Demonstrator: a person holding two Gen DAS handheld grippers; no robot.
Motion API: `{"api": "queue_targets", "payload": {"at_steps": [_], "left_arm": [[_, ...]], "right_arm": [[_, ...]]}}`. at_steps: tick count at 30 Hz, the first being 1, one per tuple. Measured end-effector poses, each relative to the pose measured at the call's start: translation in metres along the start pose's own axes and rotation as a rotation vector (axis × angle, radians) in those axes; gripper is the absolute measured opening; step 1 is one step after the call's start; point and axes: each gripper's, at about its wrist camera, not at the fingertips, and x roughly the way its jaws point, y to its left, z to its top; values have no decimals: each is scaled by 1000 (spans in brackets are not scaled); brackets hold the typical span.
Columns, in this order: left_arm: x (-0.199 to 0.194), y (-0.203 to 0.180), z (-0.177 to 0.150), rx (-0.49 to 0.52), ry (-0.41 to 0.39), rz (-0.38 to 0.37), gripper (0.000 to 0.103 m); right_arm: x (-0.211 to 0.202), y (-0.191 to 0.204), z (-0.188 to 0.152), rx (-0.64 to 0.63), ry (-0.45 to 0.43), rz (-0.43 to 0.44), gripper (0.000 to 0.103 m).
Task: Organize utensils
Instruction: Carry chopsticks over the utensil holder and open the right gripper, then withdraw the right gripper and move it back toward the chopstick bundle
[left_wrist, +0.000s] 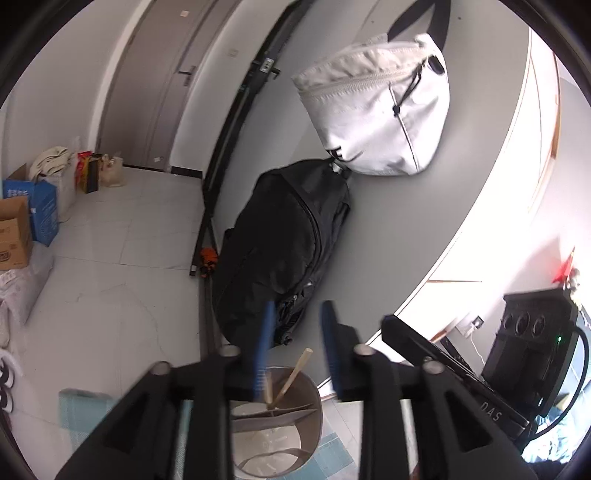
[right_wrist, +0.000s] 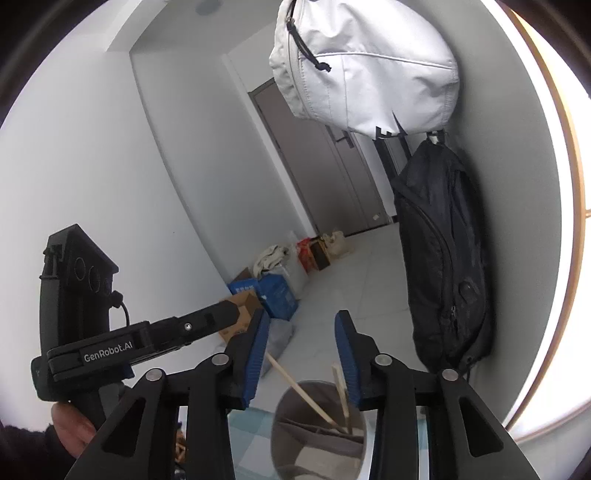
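Observation:
A grey round utensil holder (left_wrist: 291, 428) with inner dividers stands below both grippers; it also shows in the right wrist view (right_wrist: 317, 432). Two wooden chopsticks (left_wrist: 295, 373) lean in one compartment, seen too in the right wrist view (right_wrist: 301, 387). My left gripper (left_wrist: 297, 332) is open and empty above the holder. My right gripper (right_wrist: 301, 343) is open and empty above it too. The left gripper's body (right_wrist: 147, 339) appears at left in the right wrist view, and the right gripper's body (left_wrist: 443, 354) at right in the left wrist view.
A white bag (left_wrist: 380, 107) and a black backpack (left_wrist: 284, 247) hang on the grey wall. Cardboard and blue boxes (left_wrist: 26, 221) and bags sit on the tiled floor near a grey door (left_wrist: 159, 74). A light blue checked cloth (left_wrist: 332, 454) lies under the holder.

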Motion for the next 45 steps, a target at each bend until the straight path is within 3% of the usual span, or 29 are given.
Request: {"api": "queue_targets", "payload": {"at_steps": [2, 4, 19, 21, 23, 27, 31, 37, 45], "left_arm": [[-14, -3, 0, -10, -31, 12, 52], [-29, -10, 0, -13, -56, 41, 61], [-92, -36, -35, -41, -42, 217, 70], [-99, -37, -42, -45, -44, 239, 77], [-108, -37, -51, -51, -59, 262, 84], [-123, -38, -71, -26, -61, 308, 84], [-132, -37, -98, 36, -97, 402, 84], [-123, -17, -129, 40, -57, 495, 84], [-95, 7, -144, -7, 31, 475, 84]], "right_arm": [[-13, 3, 0, -1, -10, -11, 48], [-28, 8, 0, 6, -26, -11, 52], [-114, 53, -16, -43, -84, -11, 79], [-124, 61, -23, -60, -87, -4, 81], [-131, 70, -32, -94, -89, 1, 82], [-143, 89, -50, -198, -99, -6, 82], [-153, 106, -75, -297, -109, -29, 84], [-140, 111, -106, -308, -17, -63, 85], [-112, 110, -124, -242, 176, -53, 85]]}}
